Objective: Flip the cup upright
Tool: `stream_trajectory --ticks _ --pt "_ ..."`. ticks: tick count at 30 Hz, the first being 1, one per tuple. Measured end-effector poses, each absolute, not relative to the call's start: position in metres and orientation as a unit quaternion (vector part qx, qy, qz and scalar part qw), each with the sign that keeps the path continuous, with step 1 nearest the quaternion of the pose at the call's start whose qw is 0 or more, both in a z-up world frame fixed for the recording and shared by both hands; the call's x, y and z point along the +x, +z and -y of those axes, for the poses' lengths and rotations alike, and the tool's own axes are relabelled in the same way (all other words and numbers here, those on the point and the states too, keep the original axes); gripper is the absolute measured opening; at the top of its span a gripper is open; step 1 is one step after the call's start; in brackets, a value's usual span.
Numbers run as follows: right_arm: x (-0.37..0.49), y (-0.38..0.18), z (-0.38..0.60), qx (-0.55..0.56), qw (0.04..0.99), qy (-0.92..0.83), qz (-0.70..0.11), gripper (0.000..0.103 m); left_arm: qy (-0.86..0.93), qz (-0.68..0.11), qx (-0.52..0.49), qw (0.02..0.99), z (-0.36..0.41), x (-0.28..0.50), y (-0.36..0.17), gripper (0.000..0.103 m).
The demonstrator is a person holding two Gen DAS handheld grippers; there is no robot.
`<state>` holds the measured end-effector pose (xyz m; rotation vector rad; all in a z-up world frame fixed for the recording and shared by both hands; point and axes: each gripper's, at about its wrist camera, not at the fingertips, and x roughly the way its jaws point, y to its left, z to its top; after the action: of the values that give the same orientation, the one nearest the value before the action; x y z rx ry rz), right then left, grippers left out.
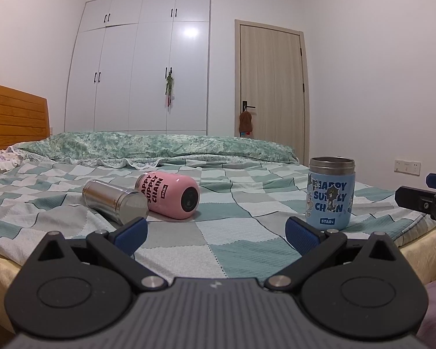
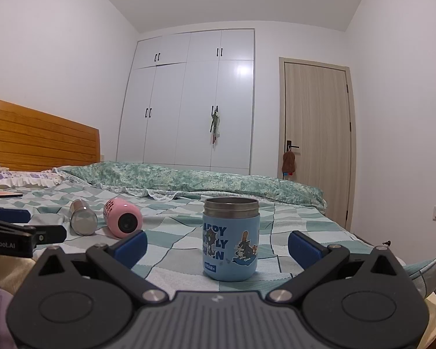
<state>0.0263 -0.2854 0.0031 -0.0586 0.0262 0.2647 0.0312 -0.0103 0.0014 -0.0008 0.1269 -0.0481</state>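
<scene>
A blue cup (image 1: 330,195) with cartoon print stands upright on the bed, mouth up; it also shows in the right wrist view (image 2: 231,240). A pink cup (image 1: 168,194) lies on its side, base toward me, also in the right wrist view (image 2: 122,217). A steel cup (image 1: 114,201) lies on its side just left of the pink one, also in the right wrist view (image 2: 82,217). My left gripper (image 1: 216,234) is open and empty, short of the lying cups. My right gripper (image 2: 218,244) is open and empty, just in front of the blue cup.
The cups rest on a checked green and white bedsheet (image 1: 218,232). A rolled green quilt (image 1: 160,145) lies across the far side. A wooden headboard (image 2: 37,142) is at the left. The bed's near edge (image 1: 3,264) is close below the grippers.
</scene>
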Motion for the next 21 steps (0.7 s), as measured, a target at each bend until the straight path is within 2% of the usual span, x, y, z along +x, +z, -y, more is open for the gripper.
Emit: stream_trajectory --ticks 21 --pt "0.0258 0.0032 0.2846 -0.029 0.991 0.132 -0.012 0.103 -0.027 -0.060 0.000 0.998 0.0120 0.0305 0.0019 0.103"
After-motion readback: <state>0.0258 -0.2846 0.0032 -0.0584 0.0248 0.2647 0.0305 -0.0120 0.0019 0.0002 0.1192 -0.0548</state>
